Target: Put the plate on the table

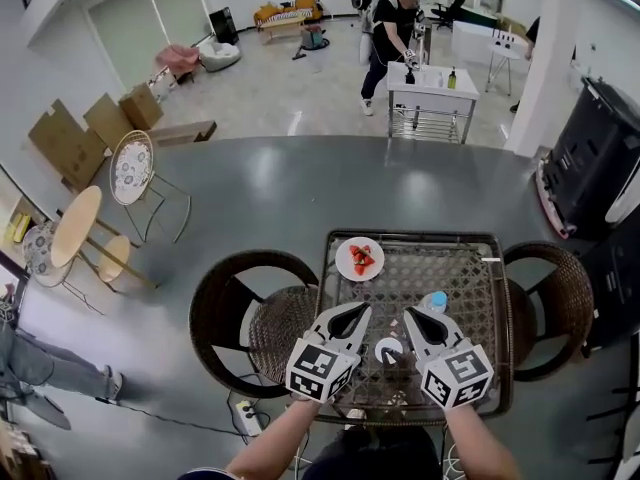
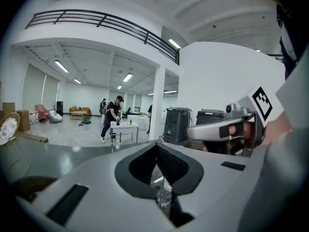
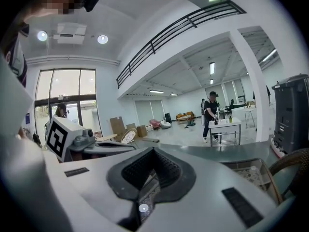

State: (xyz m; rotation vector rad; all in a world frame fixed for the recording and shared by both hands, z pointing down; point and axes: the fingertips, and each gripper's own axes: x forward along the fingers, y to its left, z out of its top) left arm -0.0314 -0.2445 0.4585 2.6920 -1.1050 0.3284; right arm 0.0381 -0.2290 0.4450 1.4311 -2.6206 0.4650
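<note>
Both tongs hover closed and empty over the near half of the counter [image 1: 420, 236]. The left tongs [image 1: 356, 312] have their jaws pressed tip to tip with nothing between them, and the right tongs [image 1: 410, 314] look the same. The plate [image 1: 359, 259] sits on the counter's far left part with red fruit on it, well clear of both tongs. A small bottle [image 1: 434, 301] on the counter is half covered by the right tongs. A small white round thing [image 1: 388, 349] on the counter's near part is too small to identify. One wicker chair [image 1: 232, 308] stands left of the counter and another [image 1: 560, 298] stands right of it. The forearms [image 1: 275, 438] are cut off below.
</note>
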